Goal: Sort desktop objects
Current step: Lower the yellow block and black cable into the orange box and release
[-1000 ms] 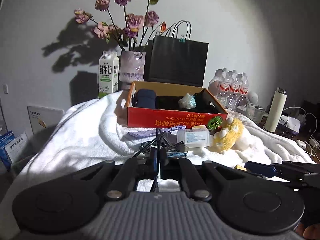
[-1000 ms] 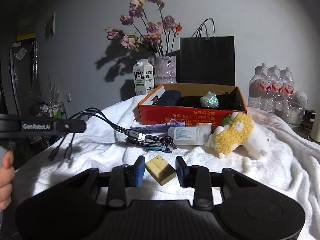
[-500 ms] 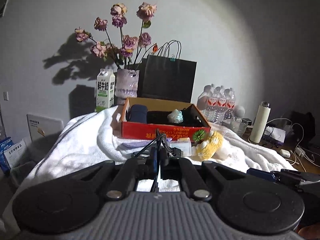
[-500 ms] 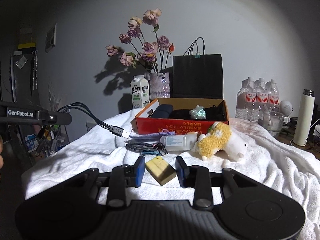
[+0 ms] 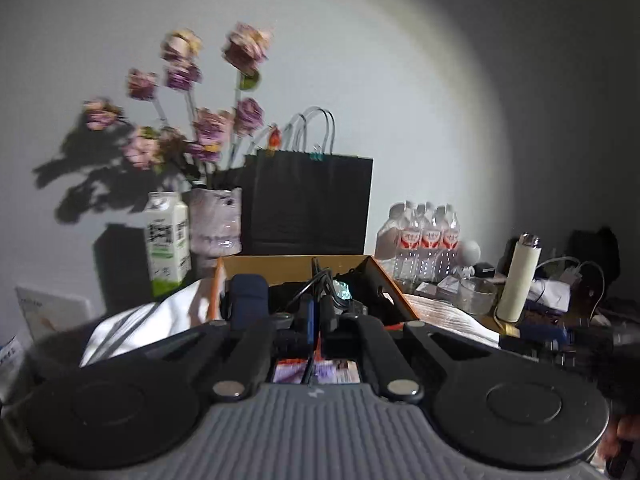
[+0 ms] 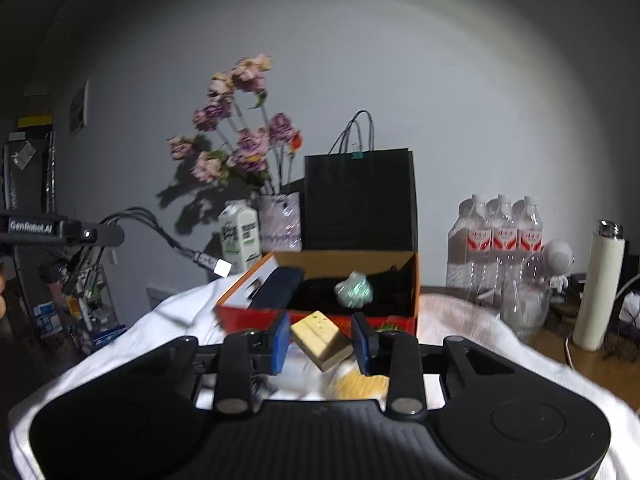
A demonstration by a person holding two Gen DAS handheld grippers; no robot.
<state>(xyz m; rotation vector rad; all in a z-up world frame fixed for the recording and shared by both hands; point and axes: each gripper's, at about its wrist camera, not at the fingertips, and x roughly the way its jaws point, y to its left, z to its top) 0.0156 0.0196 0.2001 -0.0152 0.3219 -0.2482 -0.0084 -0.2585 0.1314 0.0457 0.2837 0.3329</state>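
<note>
My left gripper [image 5: 318, 320] is shut on a bundle of black USB cables [image 5: 316, 280] and holds it over the front of the orange cardboard box [image 5: 396, 292]. In the right wrist view the left gripper [image 6: 100, 236] is at the far left, with the cables [image 6: 168, 236] hanging from it in the air. My right gripper [image 6: 320, 338] is shut on a yellow block [image 6: 320, 338] and holds it raised just before the box [image 6: 416, 280]. The box holds a dark blue case [image 6: 278, 290], black items and a crumpled green-white thing [image 6: 354, 290].
Behind the box stand a milk carton [image 6: 240, 240], a vase of pink flowers [image 6: 280, 224] and a black paper bag [image 6: 358, 200]. Water bottles [image 6: 496, 248], a glass [image 6: 520, 308] and a white flask [image 6: 598, 292] stand at the right. A white towel [image 6: 160, 320] covers the table.
Both grippers have risen and moved forward toward the box. The cables now hang clear of the towel; the bottle and the plush toy have dropped out of sight below.
</note>
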